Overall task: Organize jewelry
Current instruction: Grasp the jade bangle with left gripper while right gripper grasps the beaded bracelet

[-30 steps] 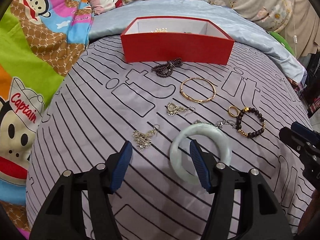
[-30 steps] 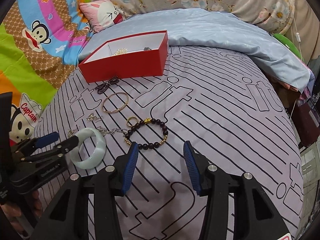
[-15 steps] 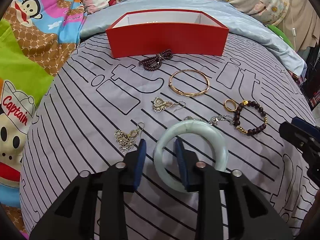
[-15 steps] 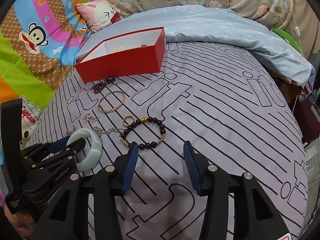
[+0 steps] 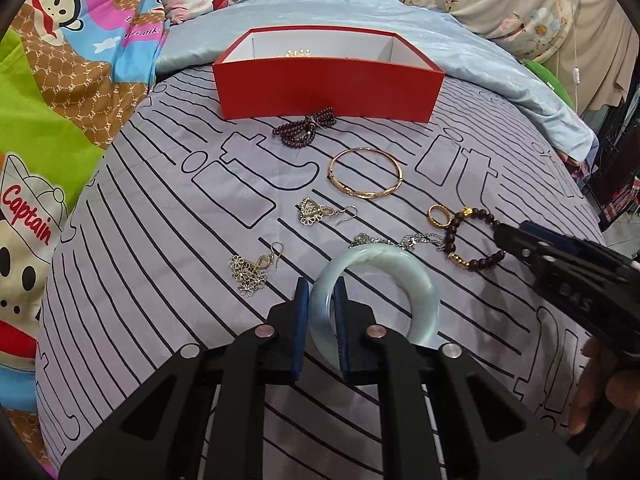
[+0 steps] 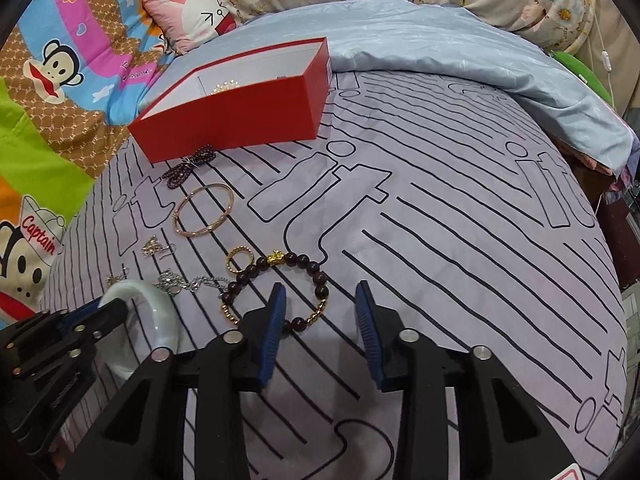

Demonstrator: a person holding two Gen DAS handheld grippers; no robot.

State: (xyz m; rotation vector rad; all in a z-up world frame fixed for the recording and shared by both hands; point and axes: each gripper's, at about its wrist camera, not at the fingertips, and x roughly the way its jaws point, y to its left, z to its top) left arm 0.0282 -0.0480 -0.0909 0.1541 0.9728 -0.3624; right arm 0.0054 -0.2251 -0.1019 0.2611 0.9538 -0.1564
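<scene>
Pale green bangle (image 5: 376, 300) clamped at its left rim by left gripper (image 5: 322, 320), jaws just closed.

Lay on striped bedspread (image 5: 168, 208), box (image 5: 328, 80) at 12 o'clock beyond. Right gripper (image 6: 320, 328) apart and narrowing, one pad at bead bracelet (image 6: 280, 284), nothing pinched. Gold bangle (image 5: 365, 173) nearer the box.

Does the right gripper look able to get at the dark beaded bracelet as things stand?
Probably yes. The right gripper is open and the beaded bracelet lies flat on the bedsheet, its near edge between the fingers, nothing covering it. The gold ring touches only its far side.
</scene>
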